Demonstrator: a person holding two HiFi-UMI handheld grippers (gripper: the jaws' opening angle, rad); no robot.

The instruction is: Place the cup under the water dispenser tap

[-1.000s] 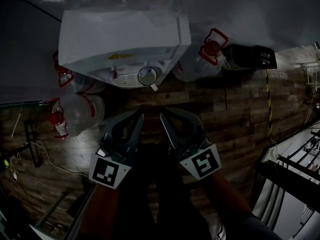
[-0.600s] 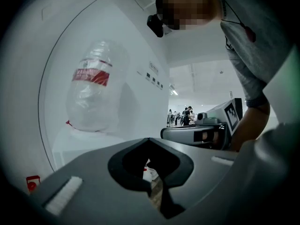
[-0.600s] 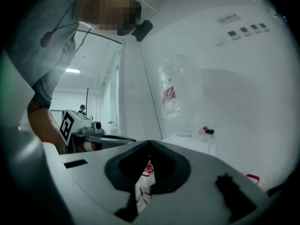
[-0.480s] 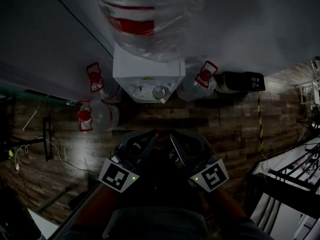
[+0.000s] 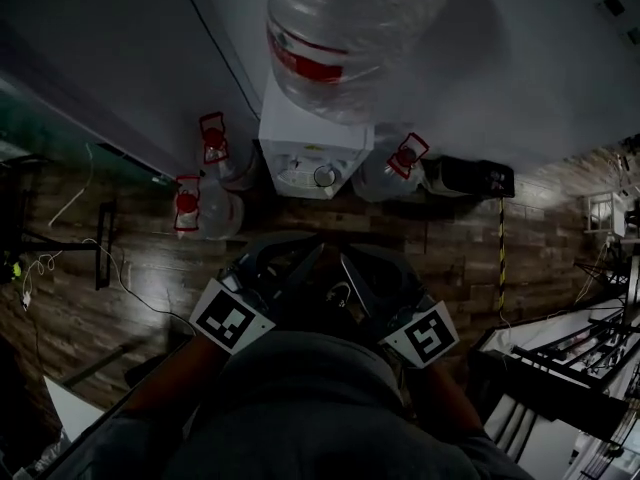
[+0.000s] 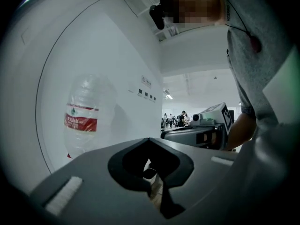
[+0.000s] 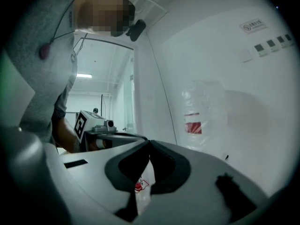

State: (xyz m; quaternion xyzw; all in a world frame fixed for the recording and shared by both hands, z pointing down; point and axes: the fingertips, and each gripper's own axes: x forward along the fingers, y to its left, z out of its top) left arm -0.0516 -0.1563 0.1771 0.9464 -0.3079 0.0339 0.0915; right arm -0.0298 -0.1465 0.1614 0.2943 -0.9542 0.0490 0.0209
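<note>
The white water dispenser (image 5: 312,146) stands against the wall with a big clear bottle (image 5: 350,28) on top. A small round cup (image 5: 324,176) sits on its front, below the tap area. Both grippers hover well above the floor, close to my chest and apart from the dispenser. My left gripper (image 5: 300,260) is shut with nothing in it, its tips meeting (image 6: 149,139). My right gripper (image 5: 352,264) is shut and empty too, as its own view (image 7: 150,142) shows. Each gripper view shows the bottle (image 6: 82,118) (image 7: 199,121) ahead and the other gripper beside it.
Spare water jugs with red caps (image 5: 213,138) (image 5: 190,206) (image 5: 405,158) flank the dispenser on the wooden floor. A black box (image 5: 468,178) lies to its right. A metal rack (image 5: 560,368) stands at the right, and cables (image 5: 60,258) trail at the left.
Both grippers have risen together and come closer to my body. The dispenser now looks smaller and farther below, and its top bottle has come fully into view.
</note>
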